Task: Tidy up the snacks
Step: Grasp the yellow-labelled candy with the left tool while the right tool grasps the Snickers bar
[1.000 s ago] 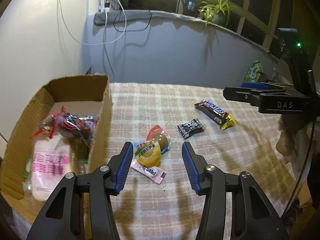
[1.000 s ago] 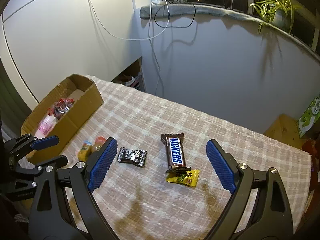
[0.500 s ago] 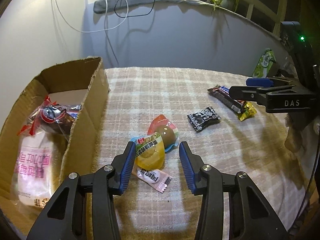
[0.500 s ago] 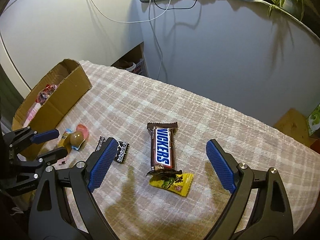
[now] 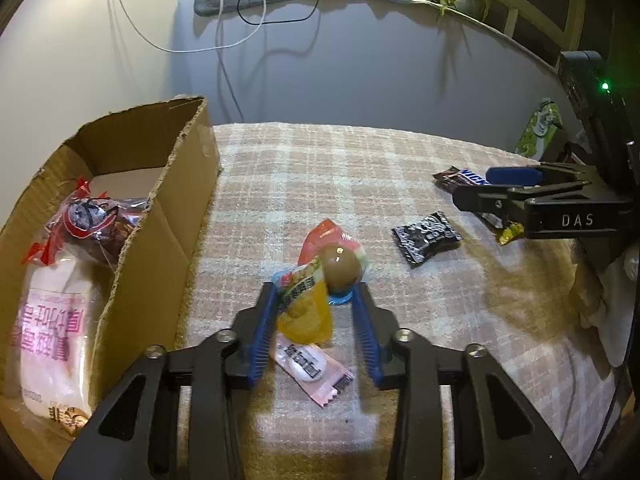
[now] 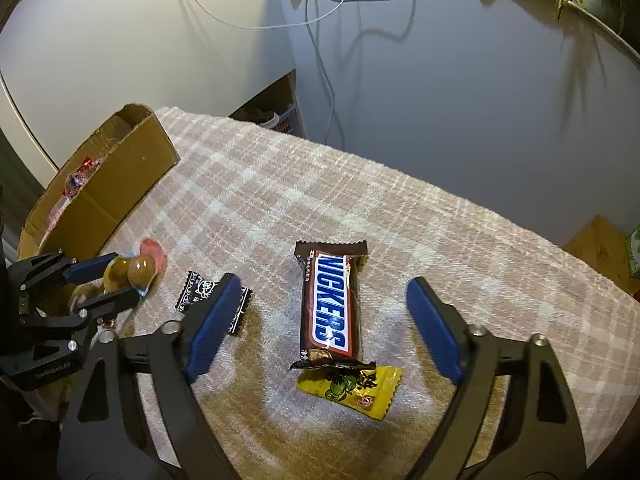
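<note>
left gripper: jaws closing around glossy yellow pouch, contact perhaps incomplete | right gripper: jaws apart, narrowing, straddling rectangular Snickers bar

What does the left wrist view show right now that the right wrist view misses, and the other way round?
Only the left wrist view: the pink-white sachet under the yellow packet, and the pink bread bag in the cardboard box.

Only the right wrist view: the whole Snickers bar and the yellow candy touching its near end, between the right gripper's wide jaws.

Both: the box, the black sachet, the egg snack and the left gripper, jaws closing in.
</note>
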{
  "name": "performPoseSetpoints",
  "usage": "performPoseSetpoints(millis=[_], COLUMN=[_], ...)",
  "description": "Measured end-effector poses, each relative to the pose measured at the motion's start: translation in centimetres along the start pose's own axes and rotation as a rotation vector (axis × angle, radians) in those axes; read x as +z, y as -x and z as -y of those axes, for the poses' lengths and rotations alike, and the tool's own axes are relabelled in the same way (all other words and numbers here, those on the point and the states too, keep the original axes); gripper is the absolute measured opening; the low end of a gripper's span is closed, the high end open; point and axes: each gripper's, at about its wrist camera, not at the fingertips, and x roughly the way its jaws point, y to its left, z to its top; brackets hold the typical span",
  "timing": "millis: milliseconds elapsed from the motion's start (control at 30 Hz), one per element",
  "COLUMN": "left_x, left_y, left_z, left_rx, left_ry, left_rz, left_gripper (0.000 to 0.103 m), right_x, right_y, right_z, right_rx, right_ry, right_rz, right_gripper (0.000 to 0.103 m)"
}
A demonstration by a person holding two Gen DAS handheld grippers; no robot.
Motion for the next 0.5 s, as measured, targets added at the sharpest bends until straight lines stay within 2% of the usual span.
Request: performPoseSetpoints(millis=[33, 133, 200, 333, 500], left_x=[0.03, -0.01, -0.03, -0.05, -0.08], left_y=[-0.03, -0.15, -0.22, -0.21, 0.12], left_z=[-0.09, -0.19, -0.06, -0.07, -0.10], left_rx=[0.009, 0.018, 0.028, 0.035, 0.028], left_ry=[0.005, 0.006, -0.002, 0.003, 0.012], left_rz=[0.001, 0.005, 0.009, 0.014, 0.017], left_gripper=[0.024, 0.022, 0.022, 0.021, 0.021], right_x=[-0.04, -0.21, -0.22, -0.20, -0.49], right_y=[-0.19, -0.40, -0.31, -0.11, 0.22], right_z=[0.01, 0.11, 0.28, 0.79, 0.92], right_rx=[0.000, -0.007, -0.015, -0.015, -0.014], right_ry=[0.001, 0.002, -0.004, -0.011, -0.017], right_rz=[-0.004, -0.003, 0.004, 0.006, 0.012], right_gripper=[0.081, 0.073, 0.065, 0.030, 0.030])
